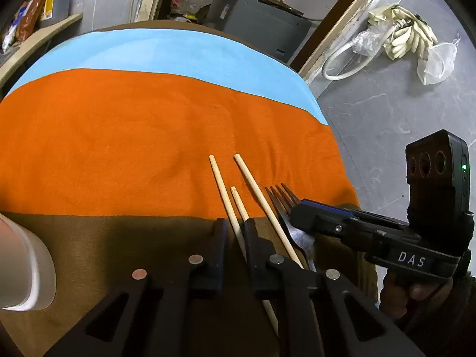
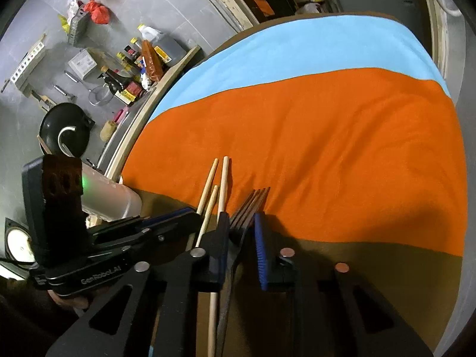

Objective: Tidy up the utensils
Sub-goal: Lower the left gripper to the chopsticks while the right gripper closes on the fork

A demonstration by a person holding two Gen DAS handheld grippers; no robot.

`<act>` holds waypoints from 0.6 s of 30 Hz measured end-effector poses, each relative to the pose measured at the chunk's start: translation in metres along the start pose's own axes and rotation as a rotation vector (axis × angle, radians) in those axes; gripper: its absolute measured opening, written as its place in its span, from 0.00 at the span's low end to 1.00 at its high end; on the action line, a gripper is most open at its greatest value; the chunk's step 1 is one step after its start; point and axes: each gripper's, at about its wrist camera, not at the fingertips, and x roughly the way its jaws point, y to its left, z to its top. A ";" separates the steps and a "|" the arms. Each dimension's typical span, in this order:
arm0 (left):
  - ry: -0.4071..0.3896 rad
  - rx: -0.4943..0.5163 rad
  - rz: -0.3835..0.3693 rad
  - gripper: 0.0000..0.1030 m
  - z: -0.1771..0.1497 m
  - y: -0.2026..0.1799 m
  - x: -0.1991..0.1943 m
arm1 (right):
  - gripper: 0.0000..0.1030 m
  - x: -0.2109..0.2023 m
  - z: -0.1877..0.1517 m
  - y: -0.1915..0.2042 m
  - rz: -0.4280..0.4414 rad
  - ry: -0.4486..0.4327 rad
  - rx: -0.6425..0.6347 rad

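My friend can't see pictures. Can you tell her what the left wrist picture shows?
The left gripper is shut on two wooden chopsticks on a striped cloth. Beside it, the right gripper is closed on a fork, with a third chopstick lying between them.

The fork's [image 2: 250,205] handle is hidden under the right gripper [image 2: 241,238]; only its tines show. The near ends of the chopsticks [image 1: 221,184] vanish beneath the left gripper's fingers [image 1: 221,238]. The cup [image 1: 26,267] is cut off by the left edge. Bottle [image 2: 119,86] labels are too small to read.
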 end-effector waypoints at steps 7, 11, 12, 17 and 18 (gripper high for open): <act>0.027 0.007 -0.014 0.12 0.005 0.000 0.003 | 0.10 0.004 0.002 0.010 -0.049 0.071 0.019; 0.033 -0.005 -0.029 0.12 0.006 0.002 0.004 | 0.10 0.010 0.004 0.021 -0.094 0.111 0.011; 0.033 0.000 -0.029 0.10 0.005 0.003 0.004 | 0.10 0.010 0.004 0.022 -0.101 0.115 0.009; 0.036 0.011 -0.018 0.07 0.003 0.002 -0.001 | 0.06 0.004 0.000 0.029 -0.128 0.117 0.009; 0.040 0.010 -0.018 0.07 0.001 0.003 -0.002 | 0.05 0.002 -0.002 0.030 -0.131 0.120 0.010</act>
